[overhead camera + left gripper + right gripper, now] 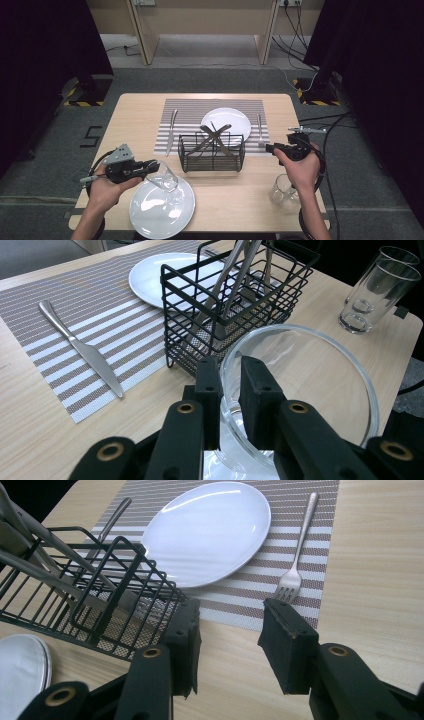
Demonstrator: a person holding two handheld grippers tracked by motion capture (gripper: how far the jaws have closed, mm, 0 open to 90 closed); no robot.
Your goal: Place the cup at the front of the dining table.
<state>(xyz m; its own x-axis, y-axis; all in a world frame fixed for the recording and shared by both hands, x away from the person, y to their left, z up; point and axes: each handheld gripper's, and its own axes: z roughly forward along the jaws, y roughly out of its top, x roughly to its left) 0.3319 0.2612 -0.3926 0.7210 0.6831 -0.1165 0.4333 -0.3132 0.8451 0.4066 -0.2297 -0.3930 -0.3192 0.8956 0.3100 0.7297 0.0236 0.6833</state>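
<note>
A glass [300, 405] is pinched by its rim in the left tool [230, 385], tilted above the near white plate [150, 212], just left of the wire cutlery basket [212, 151]. The right tool [229, 630] is held spread and empty, right of the basket, near the fork [295, 565].

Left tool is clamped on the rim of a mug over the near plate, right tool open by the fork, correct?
Not a mug: the left tool clamps the rim of a clear glass, as the left gripper view shows. The rest holds: near plate, right tool open by the fork.
</note>
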